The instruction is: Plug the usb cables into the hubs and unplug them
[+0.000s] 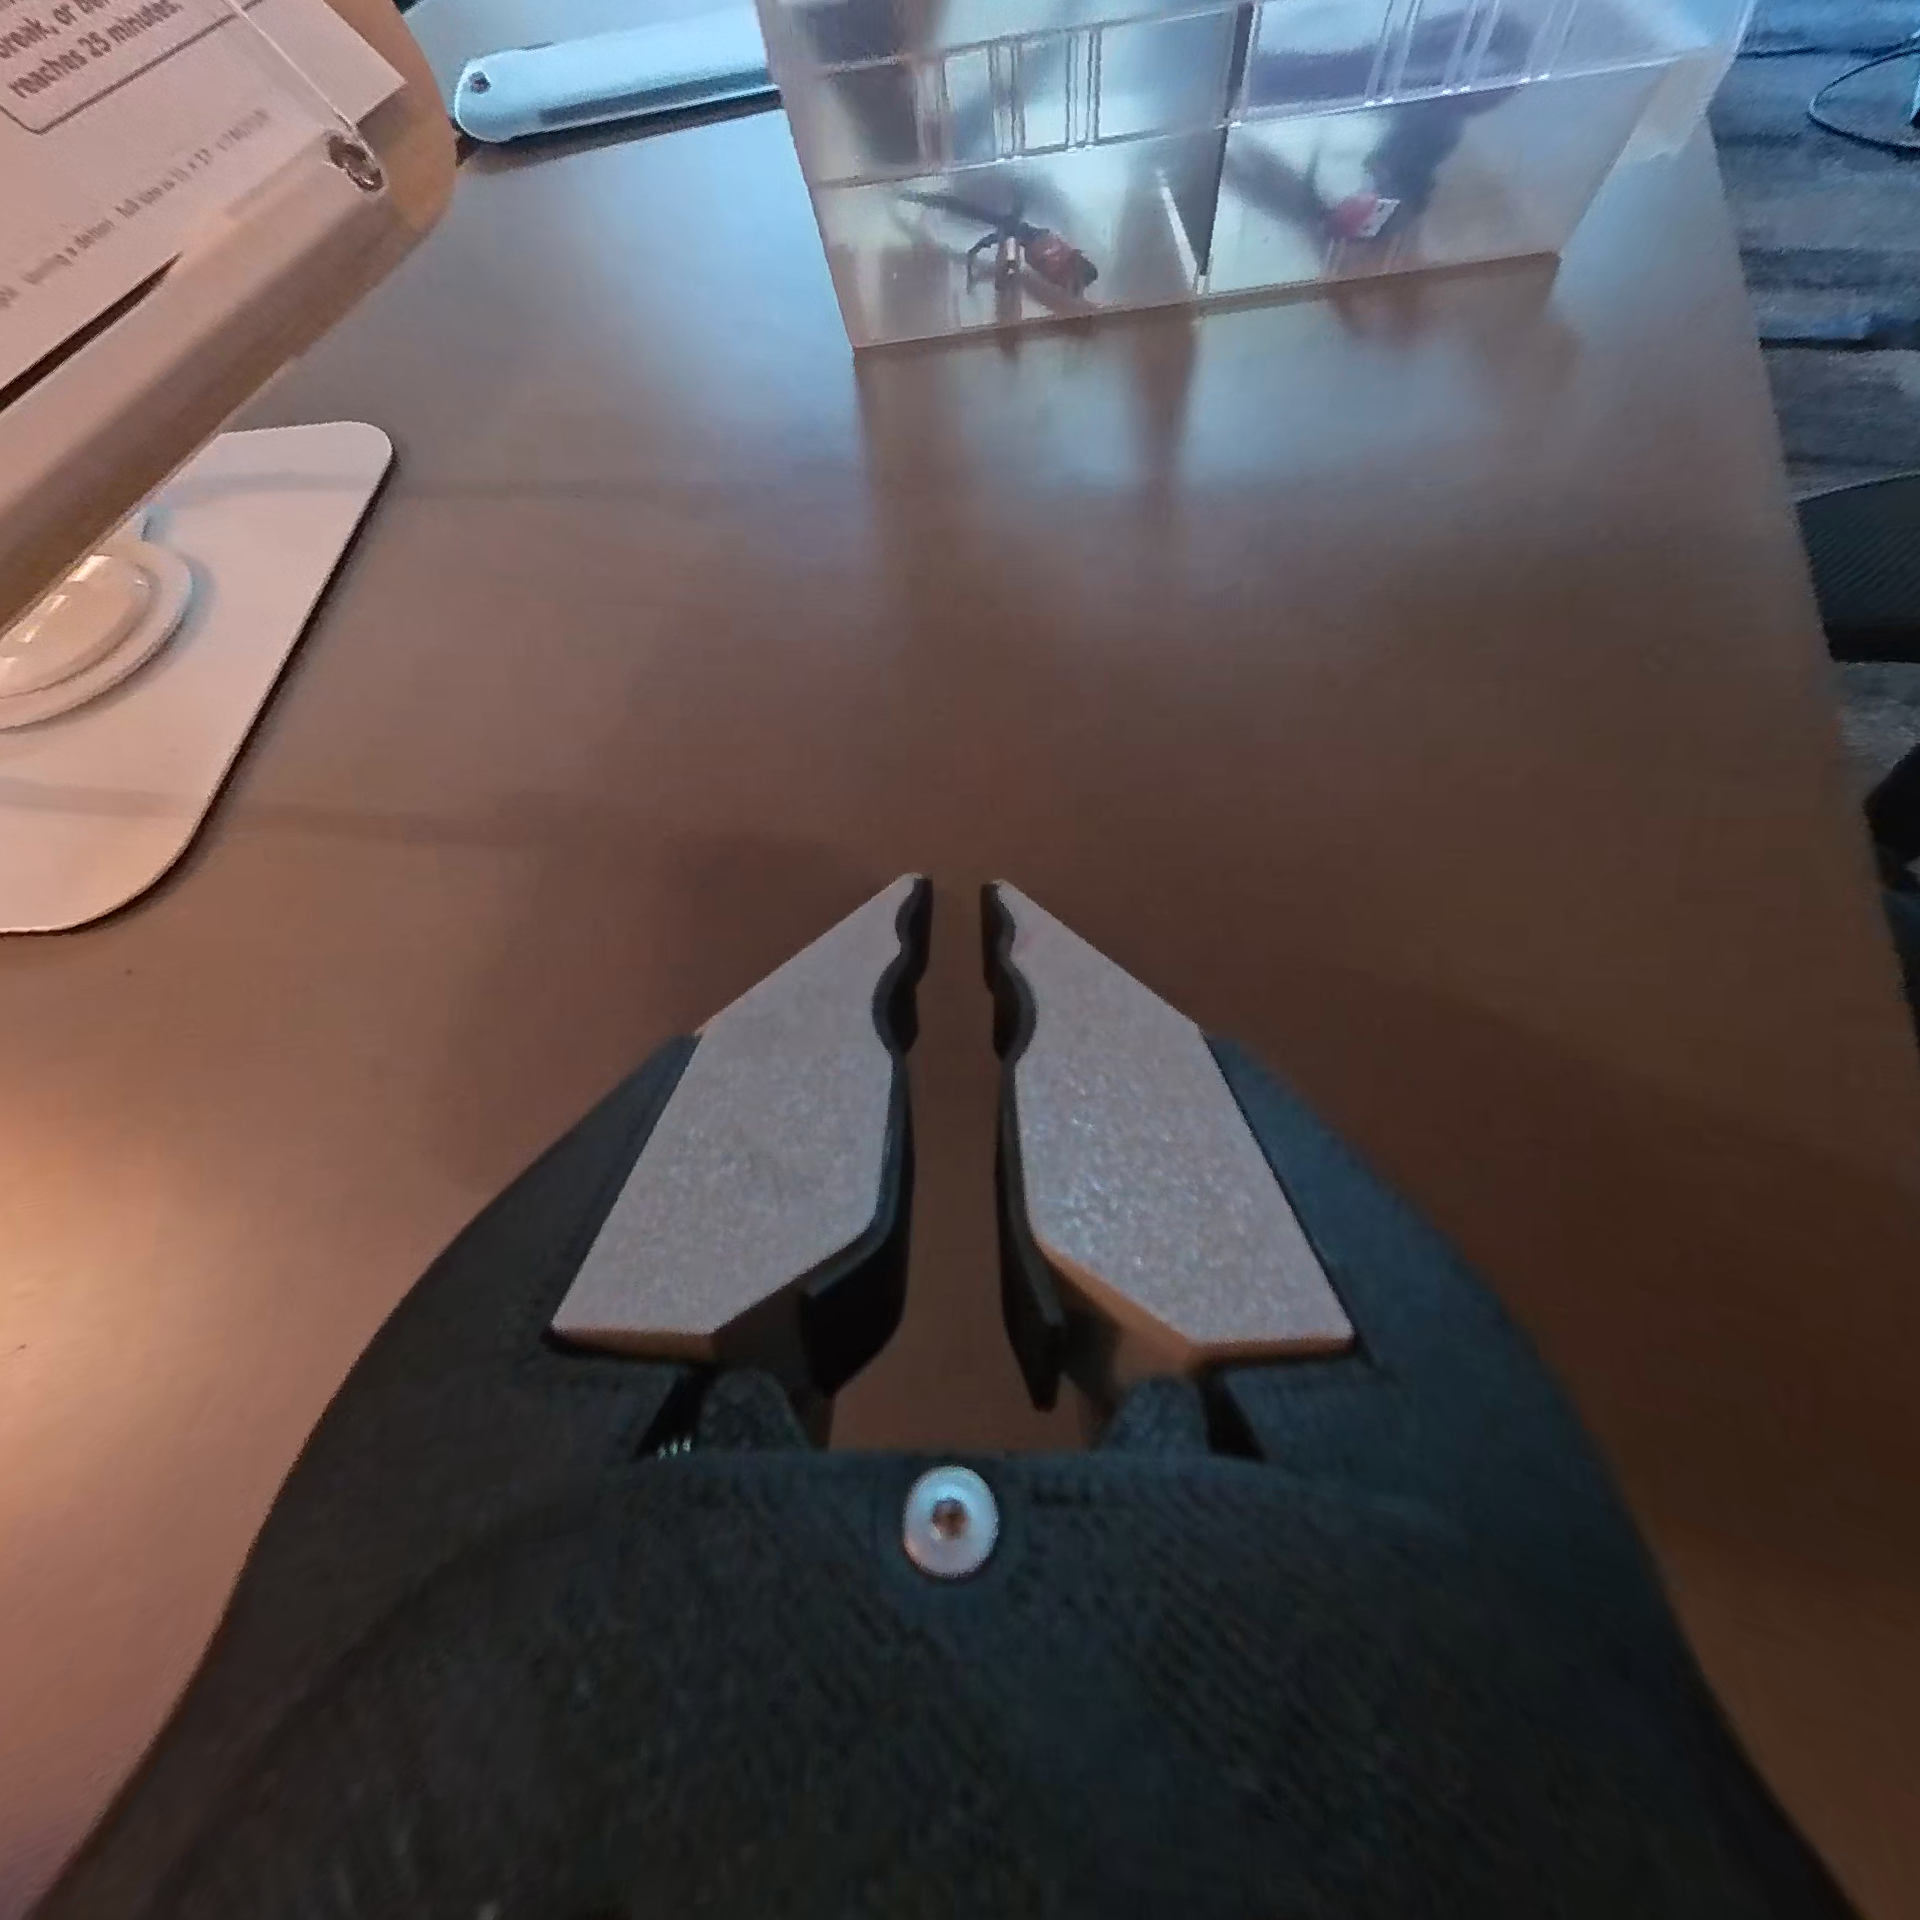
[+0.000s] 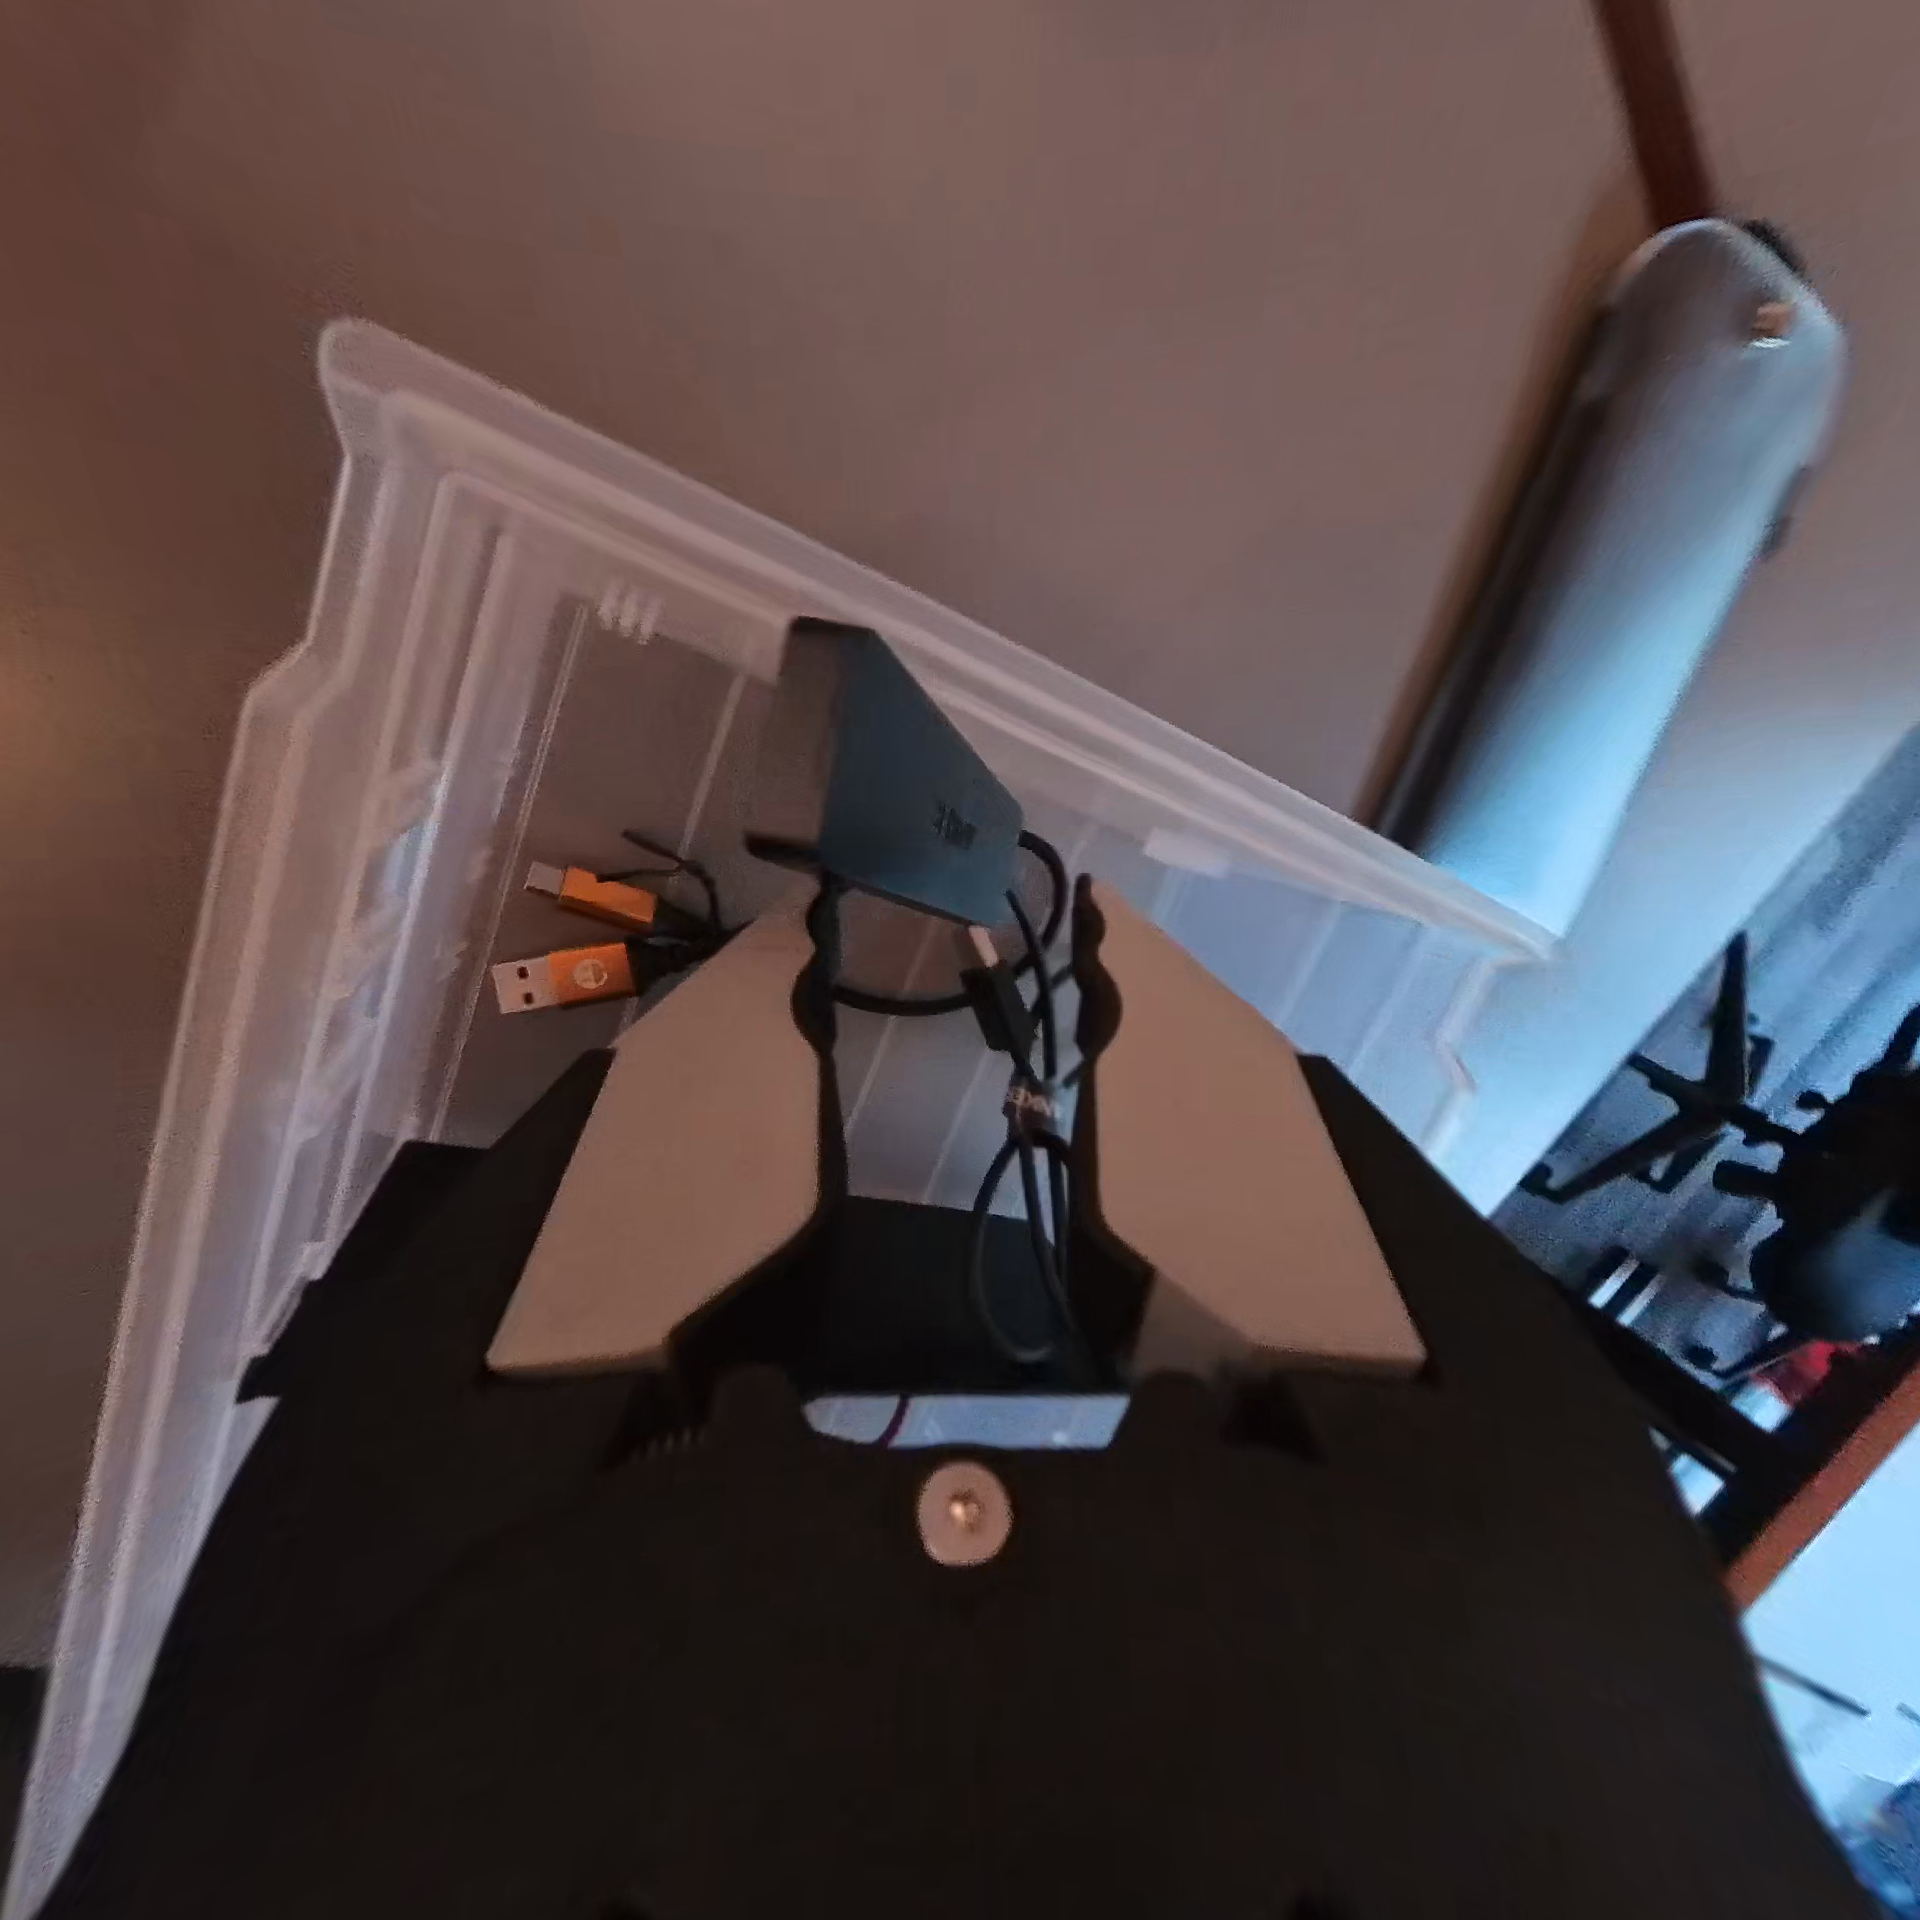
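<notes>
Seemingly little of the task is done yet. From the left wrist view, the left tongs [image 1: 956, 899] hover low over the bare brown tabletop [image 1: 1143, 623], their tips nearly together with only a thin gap, and nothing between them. Toward the far edge of the tabletop stands a clear plastic bin [image 1: 1195, 208], through whose wall dark cables and a reddish plug show dimly; a white stand base [image 1: 187, 665] sits by the left edge. From the right wrist view, the right tongs [image 2: 951, 904] reach down into that clear plastic bin [image 2: 416, 727], parted moderately and gripping nothing, though black cable [image 2: 1023, 1143] loops lie between the fingers. Just beyond the tips a dark grey hub [image 2: 904, 790] leans against the bin's wall, with its own lead trailing. Two orange USB plugs [image 2: 592, 977] lie loose on the bin floor, left of the hub and apart from it. No orange plug is seated, so plugging and unplugging both appear to remain.
</notes>
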Demonstrator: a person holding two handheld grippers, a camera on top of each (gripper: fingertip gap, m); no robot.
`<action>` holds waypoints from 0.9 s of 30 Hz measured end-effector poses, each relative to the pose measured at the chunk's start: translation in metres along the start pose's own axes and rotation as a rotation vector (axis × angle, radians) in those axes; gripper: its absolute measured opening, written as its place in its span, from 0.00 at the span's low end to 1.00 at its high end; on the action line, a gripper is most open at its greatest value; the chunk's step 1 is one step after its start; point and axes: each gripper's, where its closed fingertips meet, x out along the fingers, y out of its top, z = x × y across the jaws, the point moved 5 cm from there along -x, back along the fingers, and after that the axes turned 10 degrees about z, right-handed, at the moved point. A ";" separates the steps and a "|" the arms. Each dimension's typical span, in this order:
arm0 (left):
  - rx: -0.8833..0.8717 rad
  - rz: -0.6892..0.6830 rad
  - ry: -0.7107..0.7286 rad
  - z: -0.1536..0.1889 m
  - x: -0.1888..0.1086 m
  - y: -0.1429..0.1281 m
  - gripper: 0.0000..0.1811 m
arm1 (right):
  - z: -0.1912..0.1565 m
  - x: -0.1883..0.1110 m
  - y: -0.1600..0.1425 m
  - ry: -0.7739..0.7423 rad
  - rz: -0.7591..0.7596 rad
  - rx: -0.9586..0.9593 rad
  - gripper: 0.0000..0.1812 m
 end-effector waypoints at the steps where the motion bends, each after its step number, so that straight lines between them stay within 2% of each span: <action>1: -0.006 0.003 0.003 -0.001 -0.001 0.000 0.04 | 0.003 -0.008 0.002 -0.030 0.023 0.024 0.24; 4: -0.019 0.012 0.016 -0.005 -0.003 0.000 0.04 | 0.003 -0.036 0.012 -0.073 0.153 0.064 0.23; 7: -0.028 0.013 0.027 -0.008 -0.005 -0.002 0.04 | -0.021 -0.055 0.018 0.094 0.260 0.105 0.18; 10: -0.026 0.007 0.043 -0.011 -0.006 -0.004 0.04 | -0.022 -0.071 0.014 0.024 0.280 0.103 0.21; 12: -0.020 0.010 0.059 -0.014 -0.008 -0.003 0.05 | -0.030 -0.090 0.019 -0.016 0.355 0.108 0.20; 15: -0.032 0.041 0.071 -0.017 -0.011 0.000 0.05 | -0.070 -0.128 0.044 0.036 0.566 0.091 0.21; 17: -0.052 0.039 0.085 -0.020 -0.011 -0.001 0.07 | -0.113 -0.152 0.069 0.153 0.773 0.065 0.21; 19: -0.053 0.025 0.110 -0.024 -0.010 -0.005 0.10 | -0.156 -0.161 0.092 0.265 0.940 0.056 0.23; 21: -0.050 0.013 0.147 -0.029 -0.009 -0.009 0.12 | -0.190 -0.147 0.114 0.334 1.005 0.058 0.25; 23: -0.049 -0.002 0.163 -0.030 -0.008 -0.011 0.14 | -0.212 -0.111 0.135 0.348 0.995 0.060 0.26; 27: 0.006 0.027 0.189 -0.029 -0.009 -0.006 0.15 | -0.222 -0.027 0.165 0.279 0.961 0.103 0.24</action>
